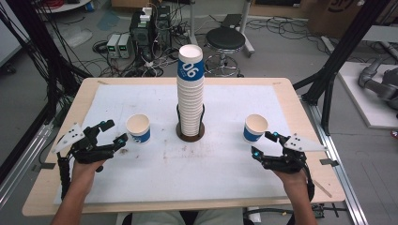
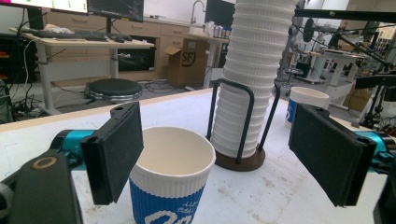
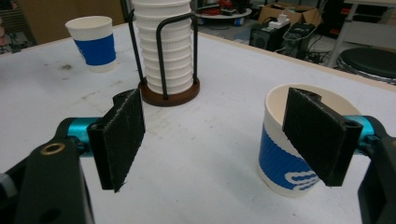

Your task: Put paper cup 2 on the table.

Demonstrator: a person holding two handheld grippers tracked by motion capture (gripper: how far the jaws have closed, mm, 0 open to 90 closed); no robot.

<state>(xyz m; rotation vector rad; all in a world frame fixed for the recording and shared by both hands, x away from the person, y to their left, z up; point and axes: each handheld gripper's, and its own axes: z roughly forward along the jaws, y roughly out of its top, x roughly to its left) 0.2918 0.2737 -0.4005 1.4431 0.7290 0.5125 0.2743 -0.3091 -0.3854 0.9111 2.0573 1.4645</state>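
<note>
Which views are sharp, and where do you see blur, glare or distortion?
High view: even light, soft focus, faint shadows under the cup stack. Left gripper view: near cup and jaws slightly blurred, stack bowed by the lens. Right gripper view: near cup soft, no strong glare.

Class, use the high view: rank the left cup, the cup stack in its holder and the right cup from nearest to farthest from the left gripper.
1. Left cup: just right of the left gripper, by its jaws.
2. Cup stack: mid-table, in its holder.
3. Right cup: far right, by the right gripper.
</note>
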